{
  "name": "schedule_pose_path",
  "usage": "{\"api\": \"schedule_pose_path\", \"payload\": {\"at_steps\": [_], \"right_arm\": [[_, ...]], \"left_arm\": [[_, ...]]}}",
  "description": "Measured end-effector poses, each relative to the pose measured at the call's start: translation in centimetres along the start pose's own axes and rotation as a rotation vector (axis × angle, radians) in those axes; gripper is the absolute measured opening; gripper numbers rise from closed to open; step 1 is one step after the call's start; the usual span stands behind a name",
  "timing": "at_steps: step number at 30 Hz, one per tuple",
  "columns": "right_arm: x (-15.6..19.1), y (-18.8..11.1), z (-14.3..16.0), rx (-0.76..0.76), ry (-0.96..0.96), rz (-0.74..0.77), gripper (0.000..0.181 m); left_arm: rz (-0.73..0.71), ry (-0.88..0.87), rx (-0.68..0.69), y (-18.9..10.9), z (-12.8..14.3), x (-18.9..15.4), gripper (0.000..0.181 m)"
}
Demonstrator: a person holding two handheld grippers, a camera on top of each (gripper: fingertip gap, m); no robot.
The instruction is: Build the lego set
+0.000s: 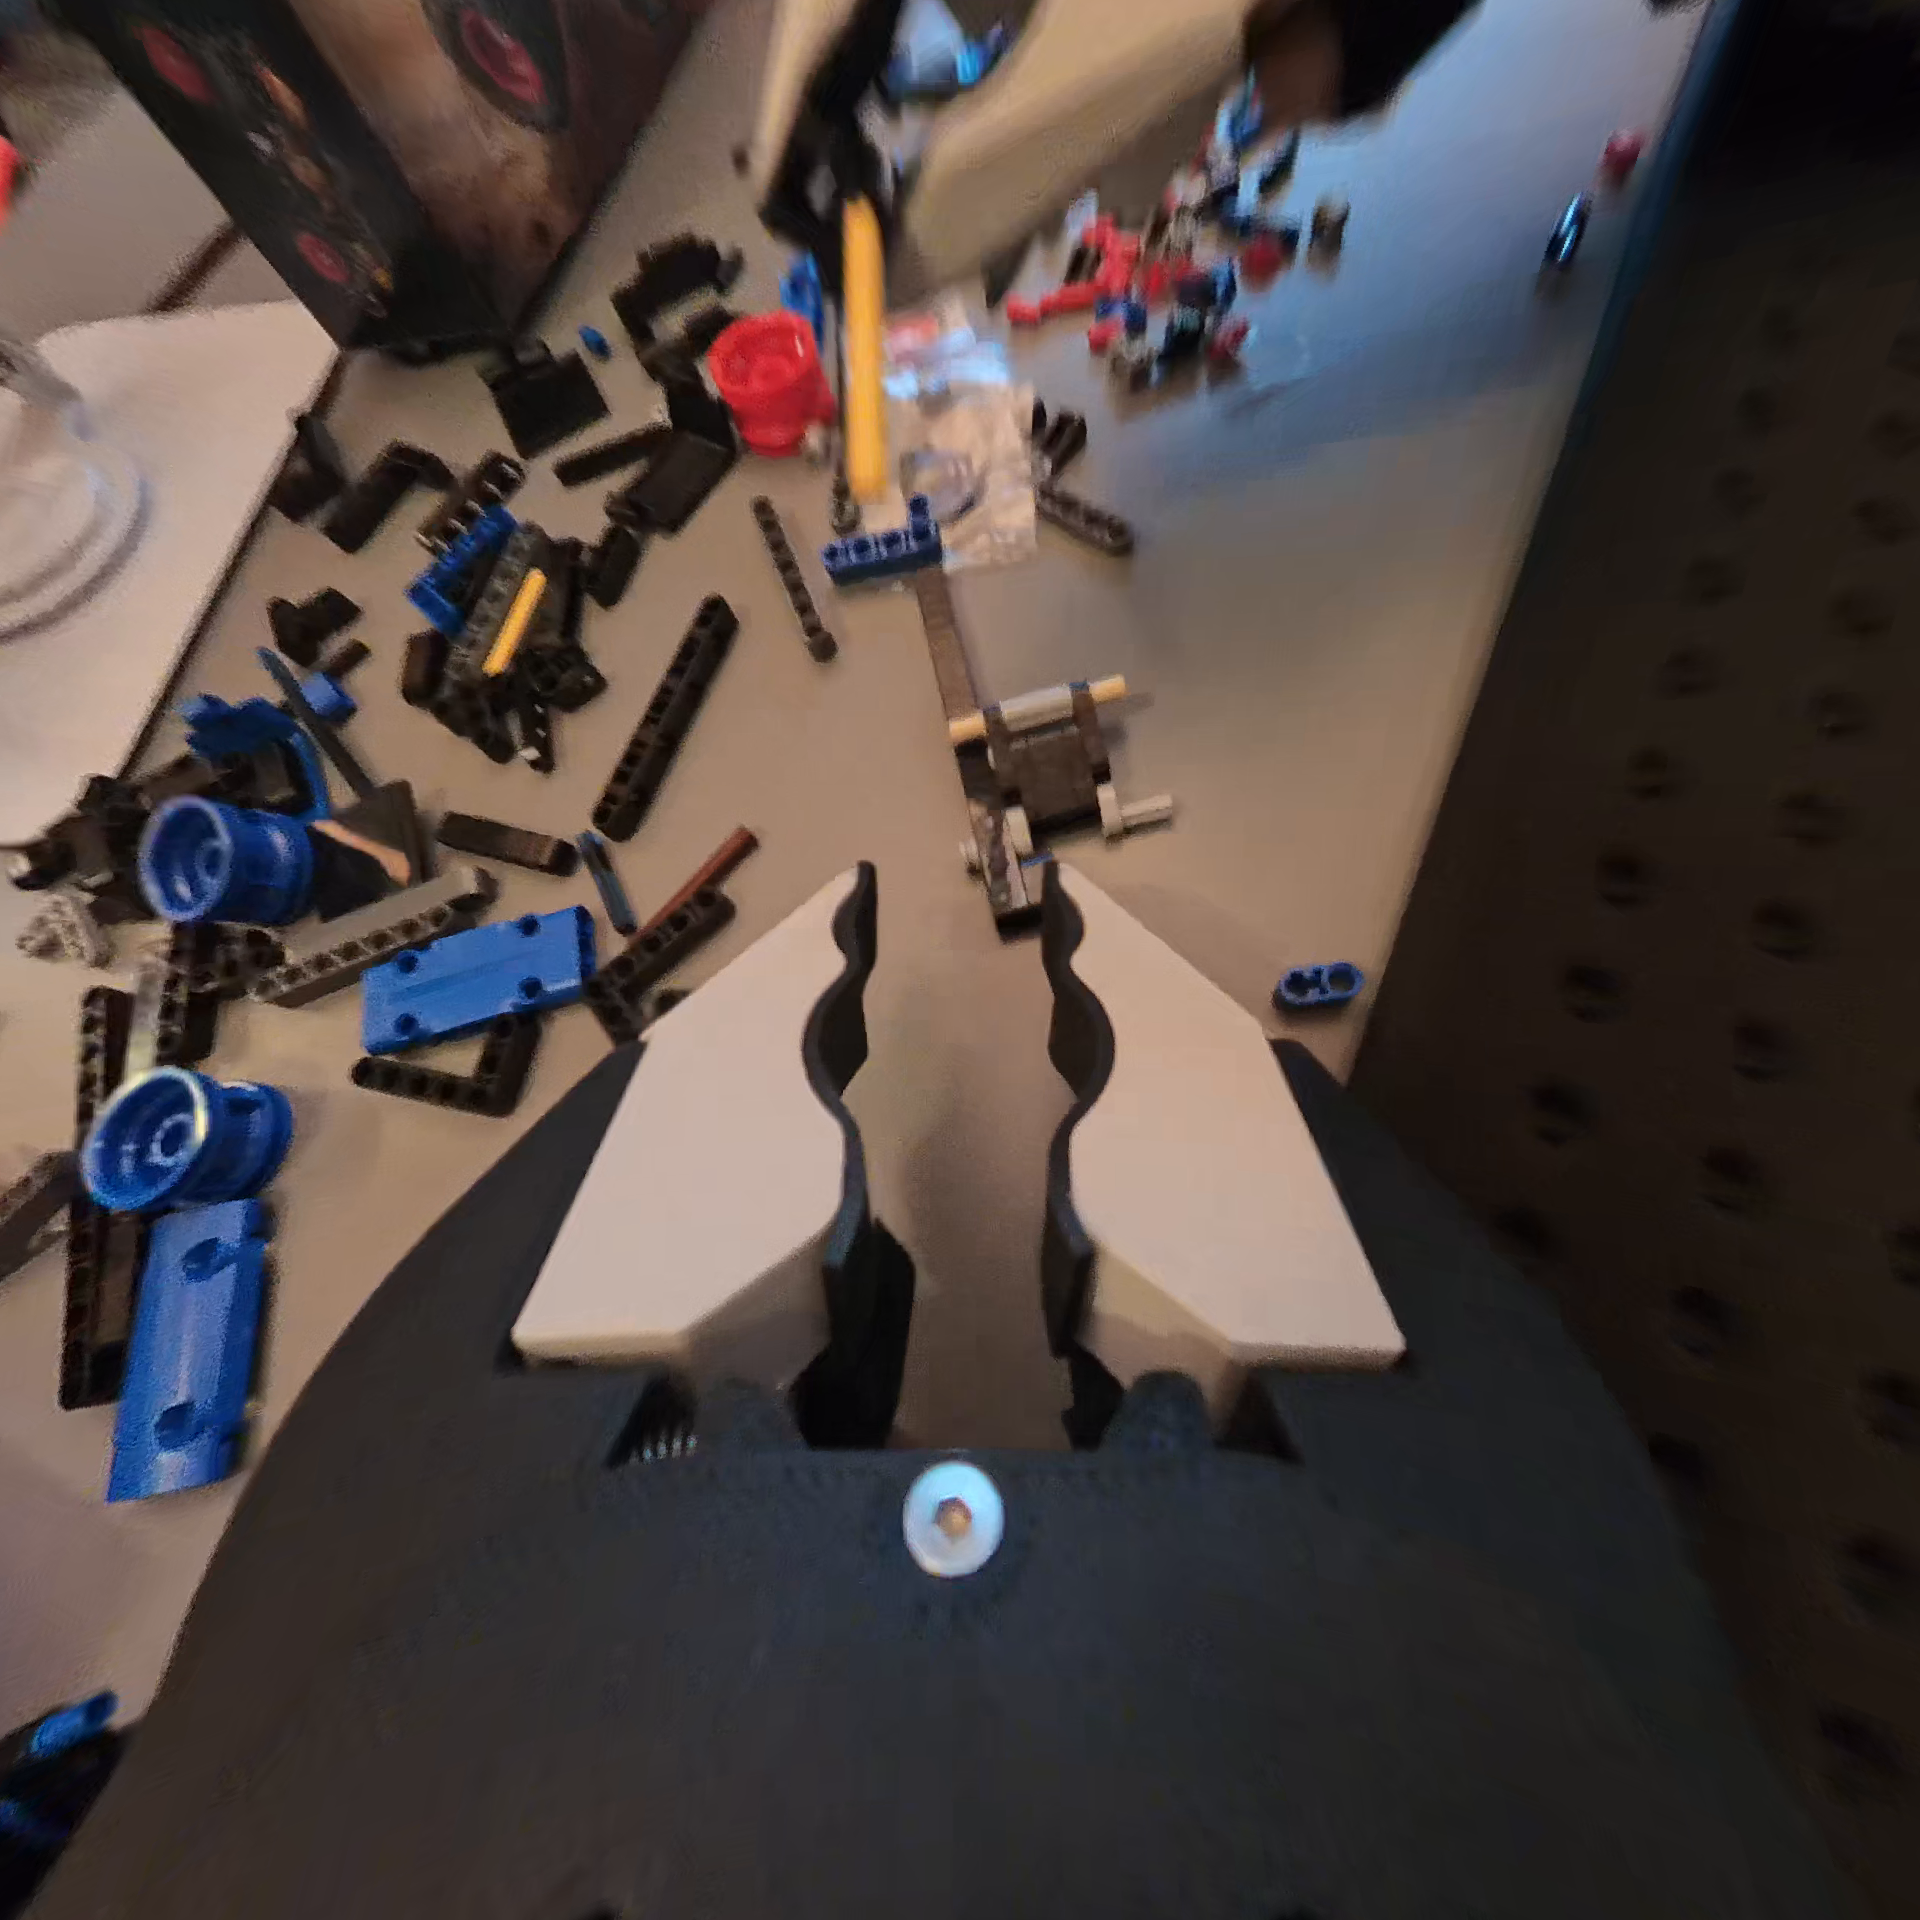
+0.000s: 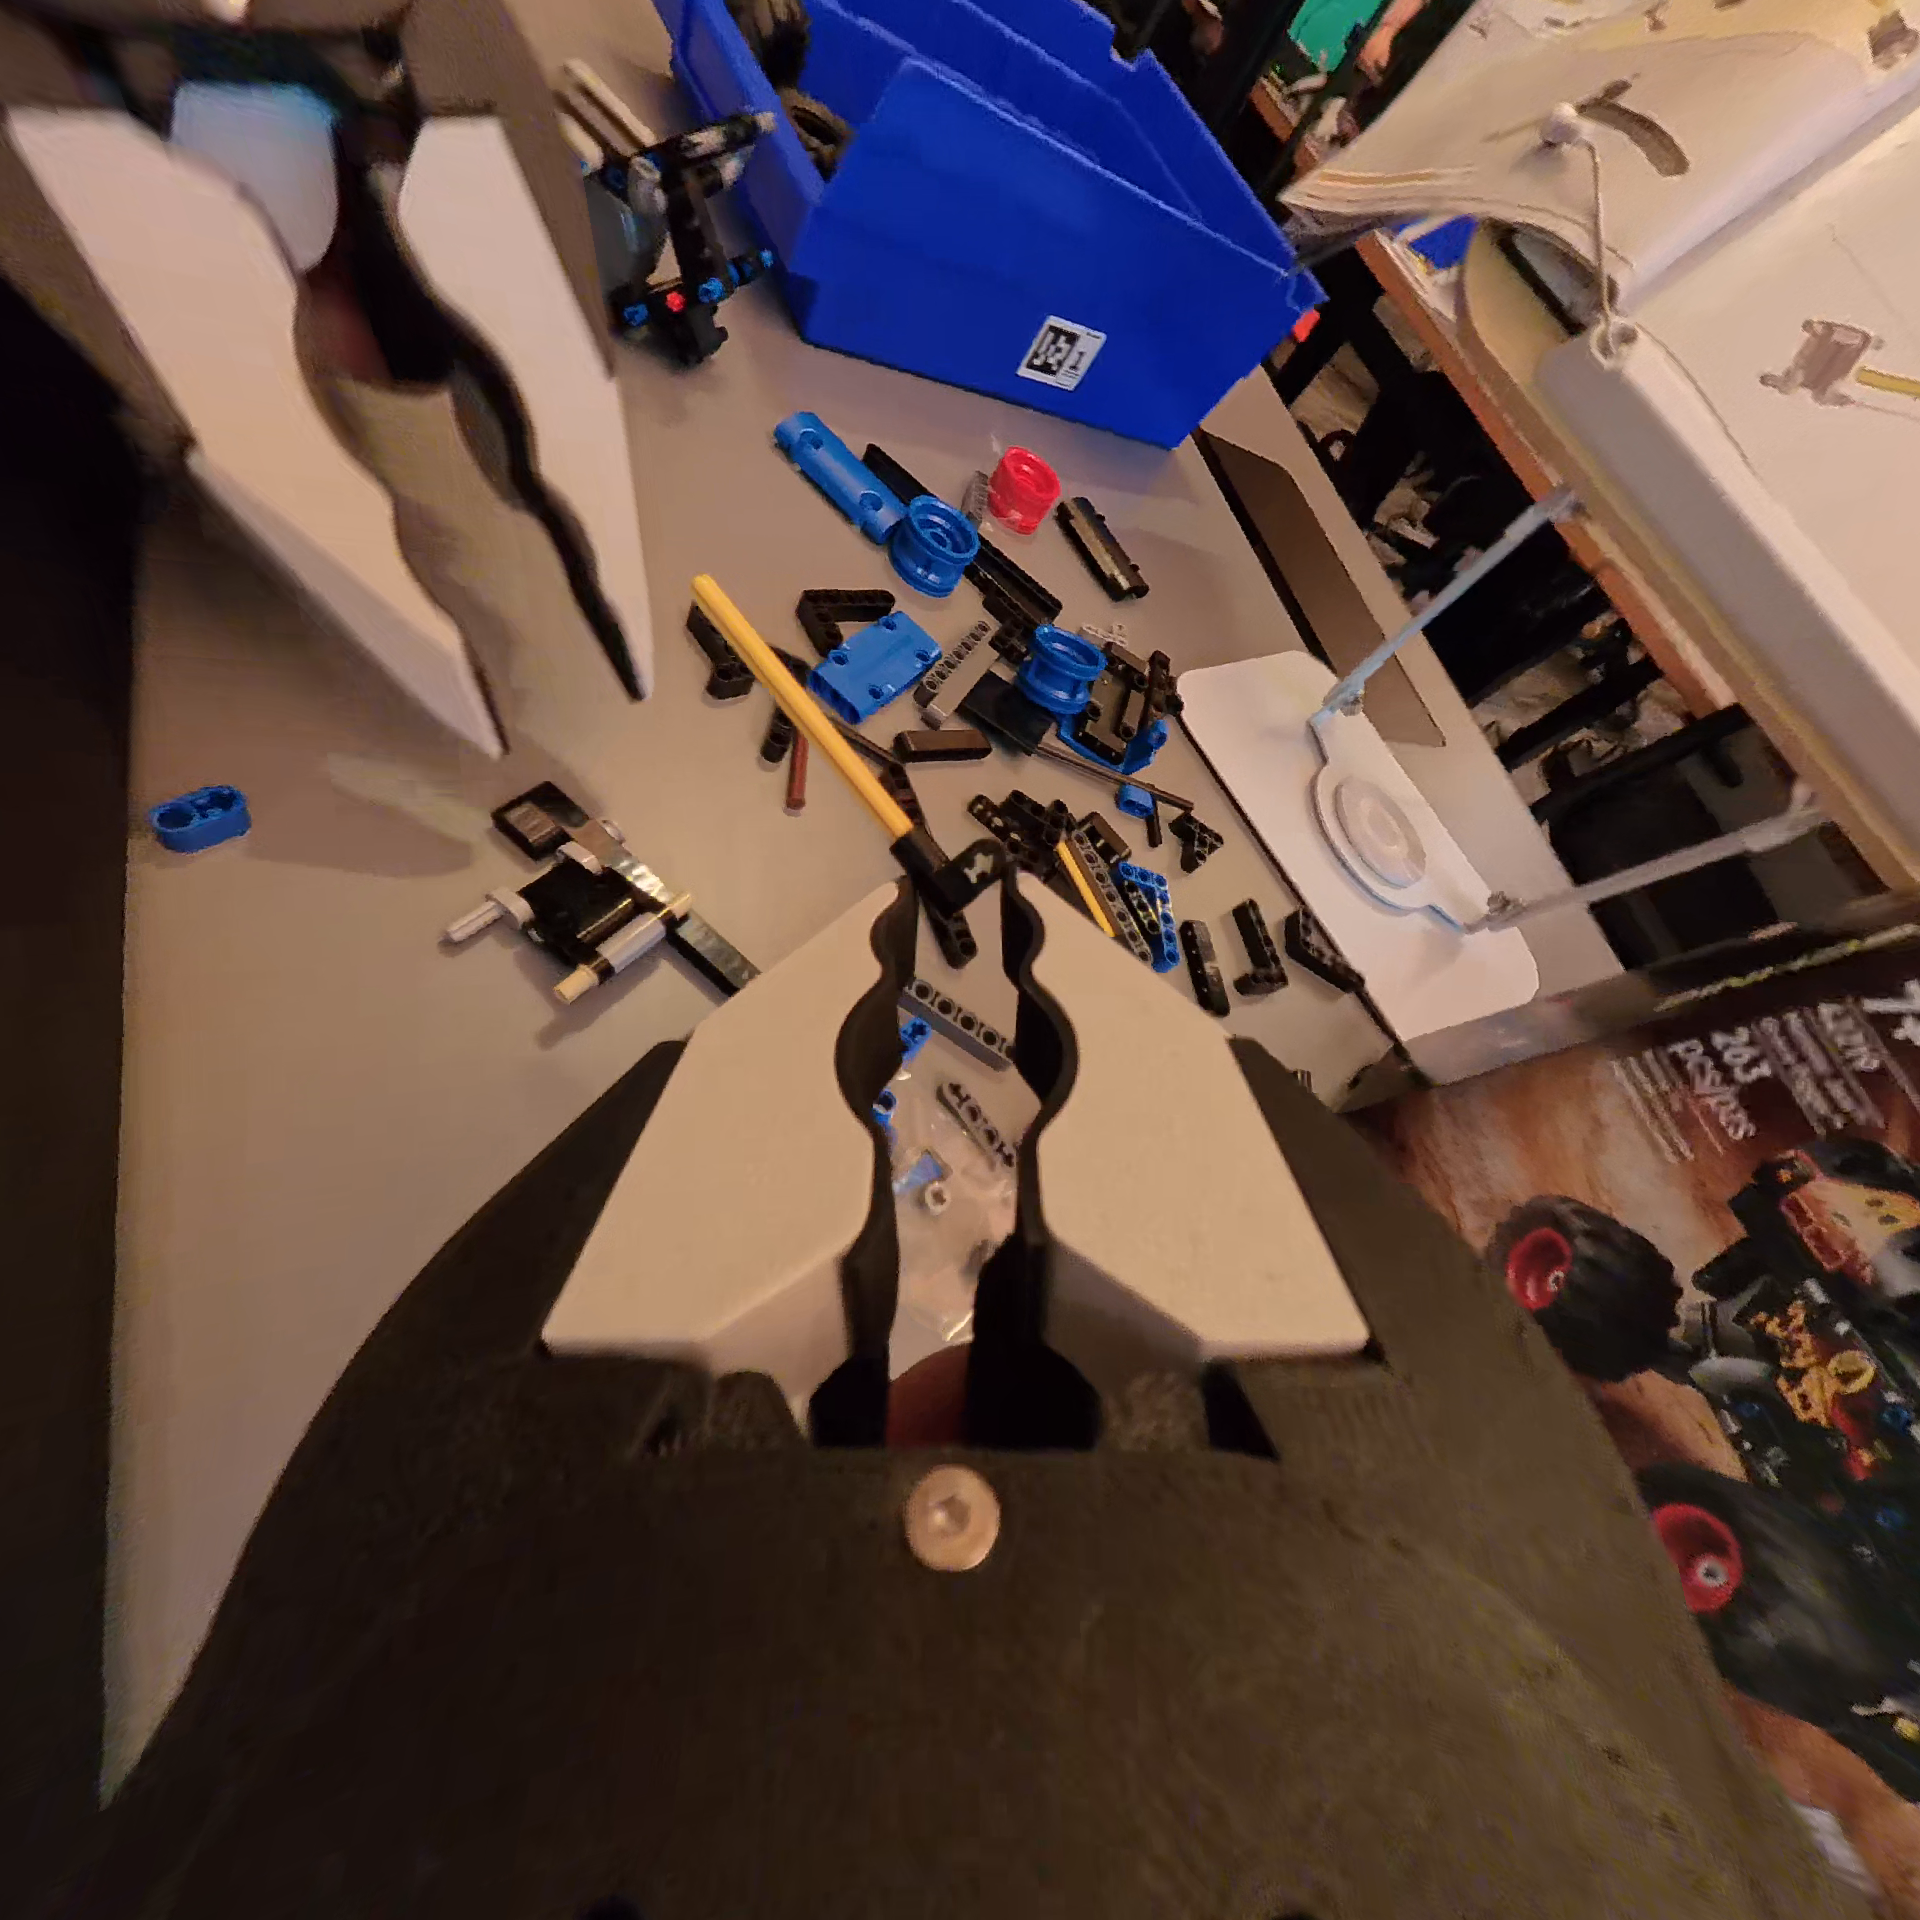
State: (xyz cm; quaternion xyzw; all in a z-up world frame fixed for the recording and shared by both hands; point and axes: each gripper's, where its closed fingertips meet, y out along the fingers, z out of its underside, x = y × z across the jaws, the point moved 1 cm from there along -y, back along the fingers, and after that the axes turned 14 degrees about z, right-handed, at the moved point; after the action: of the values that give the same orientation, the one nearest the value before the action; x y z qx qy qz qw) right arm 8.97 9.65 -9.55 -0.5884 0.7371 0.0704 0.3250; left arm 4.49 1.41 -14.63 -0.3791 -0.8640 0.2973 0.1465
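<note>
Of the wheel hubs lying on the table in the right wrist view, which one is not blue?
The small red wheel hub, lying nearest the blue plastic bin. The two other hubs are both blue and sit closer to the right gripper.

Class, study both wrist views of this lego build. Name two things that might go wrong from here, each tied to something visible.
1. The right gripper pinches only the black connector at one end of the long yellow axle; it may pivot or slip.
2. The small blue piece lies near the table edge, beside the open left gripper; a nudge might knock it off.
</note>
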Motion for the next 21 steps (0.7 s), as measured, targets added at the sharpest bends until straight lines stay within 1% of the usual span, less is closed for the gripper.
{"api": "schedule_pose_path", "payload": {"at_steps": [3,6,8,12,18,21], "right_arm": [[0.9,0.0,-0.6,-0.038,-0.078,-0.005,0.015],[1.5,0.1,-1.1,-0.059,-0.13,-0.003,0.015],[1.9,0.1,-1.3,-0.072,-0.146,-0.006,0.015],[2.2,0.1,-1.5,-0.088,-0.179,-0.005,0.014],[2.4,0.3,-1.6,-0.095,-0.194,-0.006,0.014],[2.4,0.4,-1.7,-0.096,-0.177,-0.006,0.014]], "left_arm": [[0.0,0.009,-0.149,-1.5,-2.6,-0.1,0.026],[0.029,0.025,-0.217,-1.8,-4.2,-0.8,0.02],[0.044,0.032,-0.219,-1.5,-4.5,-1.1,0.019],[0.038,0.039,-0.228,-1.2,-4.7,-1.2,0.005],[0.036,0.029,-0.235,-1.4,-4.4,-1.3,0.005],[0.012,0.015,-0.24,-1.6,-4.3,-0.9,0.003]]}}
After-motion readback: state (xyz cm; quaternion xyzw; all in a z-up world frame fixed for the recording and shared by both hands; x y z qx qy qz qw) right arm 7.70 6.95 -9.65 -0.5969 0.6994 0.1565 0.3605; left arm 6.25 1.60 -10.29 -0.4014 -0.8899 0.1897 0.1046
